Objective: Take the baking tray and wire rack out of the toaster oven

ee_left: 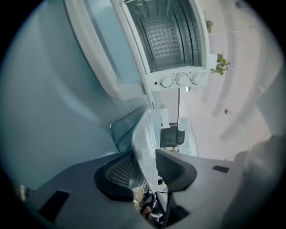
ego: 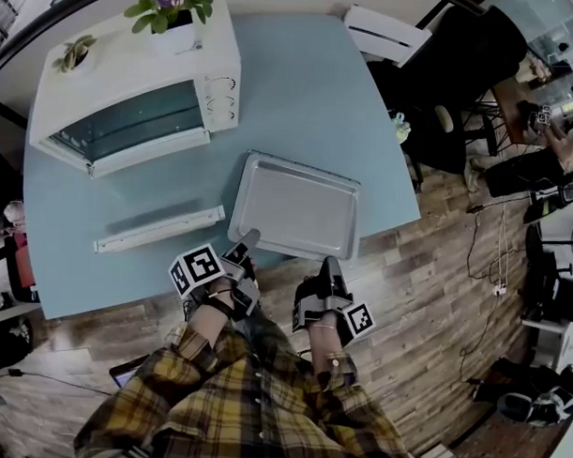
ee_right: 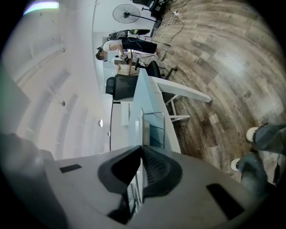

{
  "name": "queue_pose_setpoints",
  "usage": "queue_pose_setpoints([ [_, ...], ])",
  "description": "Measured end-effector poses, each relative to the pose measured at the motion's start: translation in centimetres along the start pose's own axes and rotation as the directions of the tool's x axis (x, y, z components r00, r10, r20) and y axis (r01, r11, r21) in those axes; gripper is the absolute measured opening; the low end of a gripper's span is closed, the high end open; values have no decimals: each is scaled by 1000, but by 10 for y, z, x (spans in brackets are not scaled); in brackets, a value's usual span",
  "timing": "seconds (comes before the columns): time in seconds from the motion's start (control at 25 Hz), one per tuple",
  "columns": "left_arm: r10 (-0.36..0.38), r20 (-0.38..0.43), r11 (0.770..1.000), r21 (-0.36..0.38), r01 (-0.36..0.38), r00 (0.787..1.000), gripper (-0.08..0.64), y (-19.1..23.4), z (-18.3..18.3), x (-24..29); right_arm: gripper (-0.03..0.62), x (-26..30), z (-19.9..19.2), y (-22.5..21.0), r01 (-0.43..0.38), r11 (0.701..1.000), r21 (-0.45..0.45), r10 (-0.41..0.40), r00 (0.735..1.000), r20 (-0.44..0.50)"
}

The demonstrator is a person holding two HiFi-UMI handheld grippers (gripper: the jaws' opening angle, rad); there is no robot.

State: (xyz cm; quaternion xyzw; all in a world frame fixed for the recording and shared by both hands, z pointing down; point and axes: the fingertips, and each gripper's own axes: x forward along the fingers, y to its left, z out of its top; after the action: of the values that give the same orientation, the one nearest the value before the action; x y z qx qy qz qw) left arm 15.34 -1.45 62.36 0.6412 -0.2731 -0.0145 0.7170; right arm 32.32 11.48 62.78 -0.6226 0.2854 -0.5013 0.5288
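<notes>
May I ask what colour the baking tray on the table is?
Plain silvery grey metal; the baking tray shows best in the head view.

I record a pale blue tabletop [ego: 310, 93] on a wood-plank floor [ego: 434, 304], a white chair [ego: 387, 34] beside it and cables [ego: 487, 249] trailing.

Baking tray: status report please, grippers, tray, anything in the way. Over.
Left gripper open astride baking tray rim; right gripper shut on it. Tray flat on table, out of toaster oven. White strip lies beside, apart.
</notes>
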Motion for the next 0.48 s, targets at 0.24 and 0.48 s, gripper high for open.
queue_pose_setpoints([
  [0.24, 55, -16, 998, -17, -56, 998, 213, 8, 0, -2, 23, 4, 1, -17, 41, 999, -14, -40, 999, 18],
  [0.48, 112, 4, 993, -21, -112, 994, 227, 21, -5, -14, 23, 5, 3, -25, 61, 996, -72, -59, 998, 17],
])
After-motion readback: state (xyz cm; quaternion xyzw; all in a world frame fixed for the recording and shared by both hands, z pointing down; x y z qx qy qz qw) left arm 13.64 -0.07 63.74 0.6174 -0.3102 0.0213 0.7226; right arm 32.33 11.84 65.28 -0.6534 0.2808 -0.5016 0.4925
